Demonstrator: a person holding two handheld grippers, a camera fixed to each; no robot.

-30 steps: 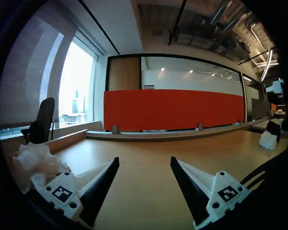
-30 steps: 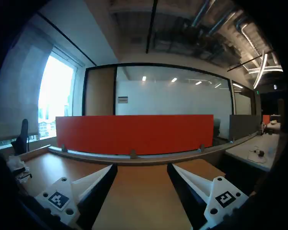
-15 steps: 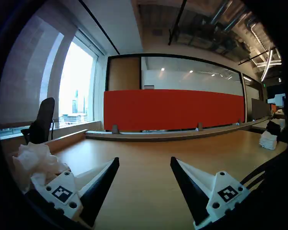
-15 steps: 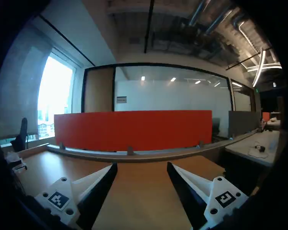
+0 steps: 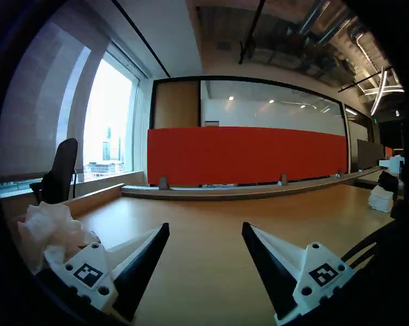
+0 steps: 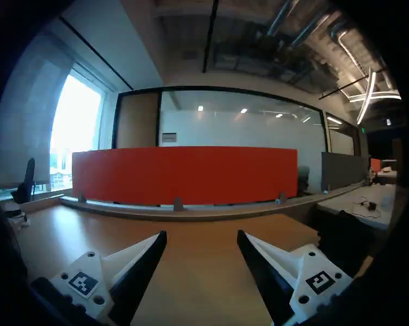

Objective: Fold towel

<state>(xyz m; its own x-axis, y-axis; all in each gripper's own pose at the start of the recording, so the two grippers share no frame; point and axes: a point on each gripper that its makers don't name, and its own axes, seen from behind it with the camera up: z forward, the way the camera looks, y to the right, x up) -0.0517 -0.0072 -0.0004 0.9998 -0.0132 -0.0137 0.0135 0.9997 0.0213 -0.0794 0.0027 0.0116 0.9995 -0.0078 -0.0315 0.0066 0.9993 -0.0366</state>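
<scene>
Left hand-held gripper (image 5: 204, 225) and right hand-held gripper (image 6: 200, 232), fingers spread apart, over table (image 5: 221, 261); red divider (image 5: 248, 155) at far edge. Towel (image 5: 47, 231) crumpled, long axis indeterminate.

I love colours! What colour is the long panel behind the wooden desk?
The long divider panel is orange-red, best in left gripper view.

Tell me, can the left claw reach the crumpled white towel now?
Probably yes: the crumpled white towel lies on the table beside the open left claw, nothing between them, but the claw must turn left toward it.
</scene>
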